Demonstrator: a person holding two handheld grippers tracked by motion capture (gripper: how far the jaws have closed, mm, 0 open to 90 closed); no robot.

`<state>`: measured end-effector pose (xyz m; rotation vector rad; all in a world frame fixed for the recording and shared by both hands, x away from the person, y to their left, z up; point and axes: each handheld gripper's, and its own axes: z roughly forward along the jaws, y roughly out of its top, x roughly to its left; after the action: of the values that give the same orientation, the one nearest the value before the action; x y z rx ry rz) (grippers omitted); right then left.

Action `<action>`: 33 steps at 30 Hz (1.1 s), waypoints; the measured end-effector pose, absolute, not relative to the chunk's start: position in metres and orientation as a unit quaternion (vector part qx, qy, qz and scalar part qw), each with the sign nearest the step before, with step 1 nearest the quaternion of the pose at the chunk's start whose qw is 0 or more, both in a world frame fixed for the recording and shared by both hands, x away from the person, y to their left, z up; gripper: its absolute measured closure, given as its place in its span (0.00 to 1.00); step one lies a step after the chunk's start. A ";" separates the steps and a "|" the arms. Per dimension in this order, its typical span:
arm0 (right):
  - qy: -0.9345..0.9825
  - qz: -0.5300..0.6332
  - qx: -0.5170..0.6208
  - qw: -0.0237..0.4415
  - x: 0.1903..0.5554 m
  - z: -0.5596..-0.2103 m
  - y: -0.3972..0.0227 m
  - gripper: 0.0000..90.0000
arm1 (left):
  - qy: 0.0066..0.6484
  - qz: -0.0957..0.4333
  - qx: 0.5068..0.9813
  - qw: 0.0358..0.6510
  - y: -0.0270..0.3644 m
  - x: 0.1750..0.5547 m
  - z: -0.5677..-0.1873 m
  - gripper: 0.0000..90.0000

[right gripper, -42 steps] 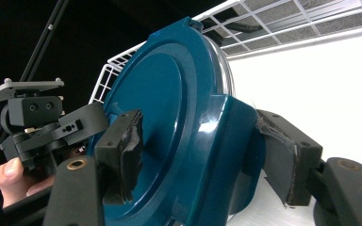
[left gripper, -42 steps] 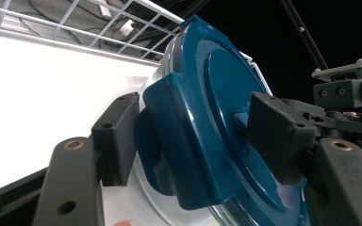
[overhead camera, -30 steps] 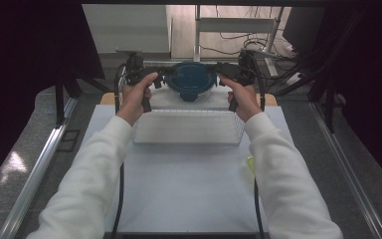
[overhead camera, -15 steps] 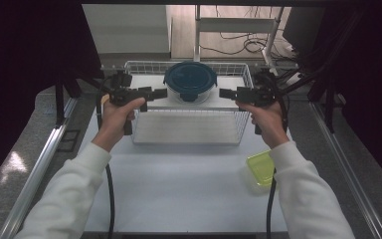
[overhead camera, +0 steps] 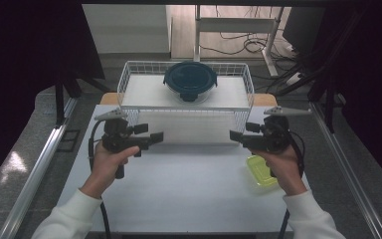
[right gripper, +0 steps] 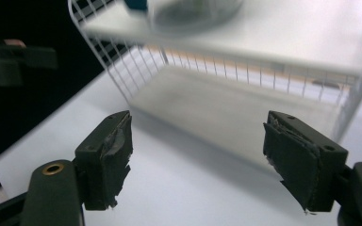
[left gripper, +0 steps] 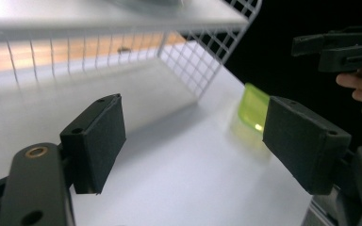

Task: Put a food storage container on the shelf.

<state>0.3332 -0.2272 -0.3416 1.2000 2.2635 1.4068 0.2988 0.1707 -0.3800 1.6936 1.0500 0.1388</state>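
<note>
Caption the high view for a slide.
Both grippers, left and right, open and empty before a wire shelf bearing a lidded bowl.

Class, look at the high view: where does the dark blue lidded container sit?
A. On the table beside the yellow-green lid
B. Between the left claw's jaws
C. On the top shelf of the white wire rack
C: the dark blue lidded container rests on the top shelf of the white wire rack.

no readable text, labels or signs
</note>
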 end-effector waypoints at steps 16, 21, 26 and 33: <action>0.805 0.427 0.404 0.086 0.289 -0.404 -0.240 0.27 | 0.456 0.074 0.747 0.477 0.169 0.257 -0.435 0.25; 0.813 0.404 0.412 0.076 0.285 -0.423 -0.244 0.27 | 0.452 0.073 0.764 0.455 0.166 0.247 -0.451 0.25; 0.820 0.394 0.411 0.065 0.283 -0.434 -0.244 0.29 | 0.458 0.071 0.771 0.437 0.165 0.243 -0.463 0.25; 0.822 0.396 0.404 0.066 0.283 -0.434 -0.242 0.29 | 0.460 0.080 0.772 0.431 0.167 0.242 -0.465 0.25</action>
<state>0.2834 -0.2420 -0.4339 1.2191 2.4784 1.1948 0.2424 0.1666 -0.4647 1.9248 1.1471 0.1982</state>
